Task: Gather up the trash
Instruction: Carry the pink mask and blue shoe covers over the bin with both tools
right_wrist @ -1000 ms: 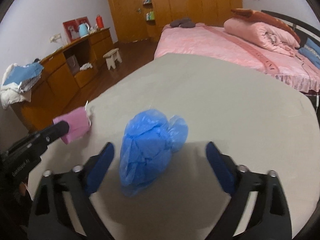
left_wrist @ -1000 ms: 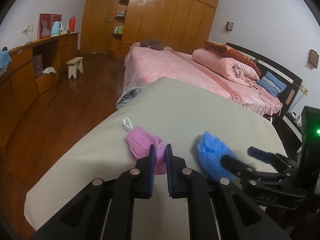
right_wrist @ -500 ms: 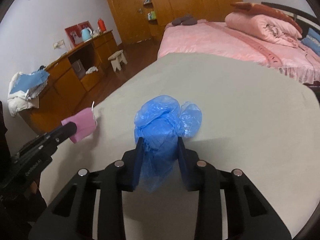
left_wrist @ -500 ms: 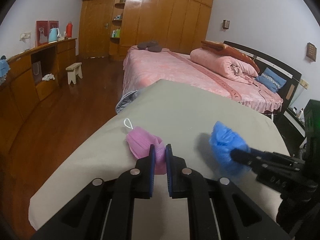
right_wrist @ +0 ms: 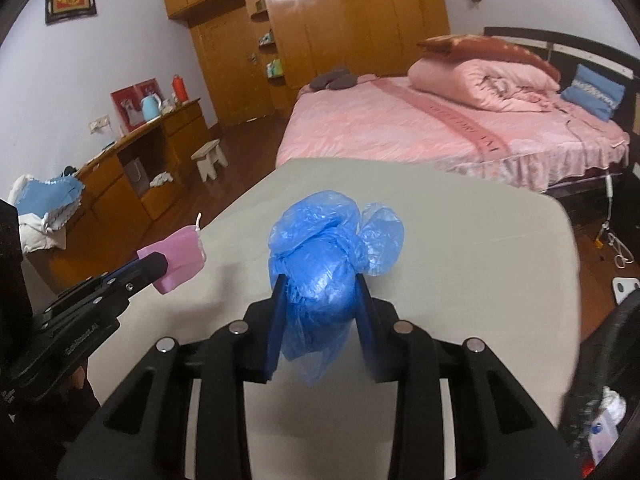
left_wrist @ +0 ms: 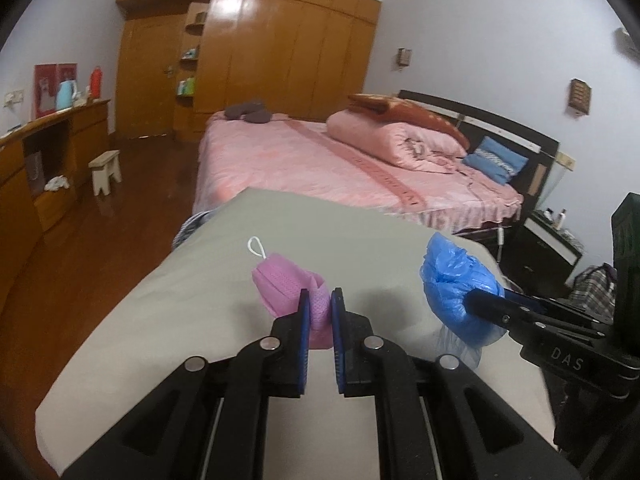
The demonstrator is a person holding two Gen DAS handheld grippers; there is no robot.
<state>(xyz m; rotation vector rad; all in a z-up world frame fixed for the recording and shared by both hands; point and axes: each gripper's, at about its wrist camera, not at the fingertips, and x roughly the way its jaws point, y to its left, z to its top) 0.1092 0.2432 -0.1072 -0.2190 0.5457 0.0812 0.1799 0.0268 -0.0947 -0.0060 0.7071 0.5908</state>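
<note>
A crumpled pink face mask [left_wrist: 280, 284] with a white ear loop is pinched between the pads of my left gripper [left_wrist: 318, 296], which is shut on it and holds it just above the grey table top [left_wrist: 320, 232]. To its right, a scrunched blue plastic bag [left_wrist: 452, 280] is clamped in the other gripper. In the right wrist view my right gripper [right_wrist: 320, 280] is shut on that blue bag [right_wrist: 320, 240], and the bag's loose end hangs below the jaws. The pink mask [right_wrist: 180, 256] and the left gripper [right_wrist: 154, 266] show at the left, over the grey table [right_wrist: 460, 248].
Beyond the table stands a pink bed [left_wrist: 320, 160] with a rolled quilt. A wooden dresser [left_wrist: 48, 152] and a small stool [left_wrist: 106, 166] line the left wall, with a wardrobe [left_wrist: 280, 60] at the back. A dark nightstand [left_wrist: 552, 248] sits at the right.
My right gripper went from open around the blue bag to shut on it. Both grippers then rose from the table with the bag and the mask.
</note>
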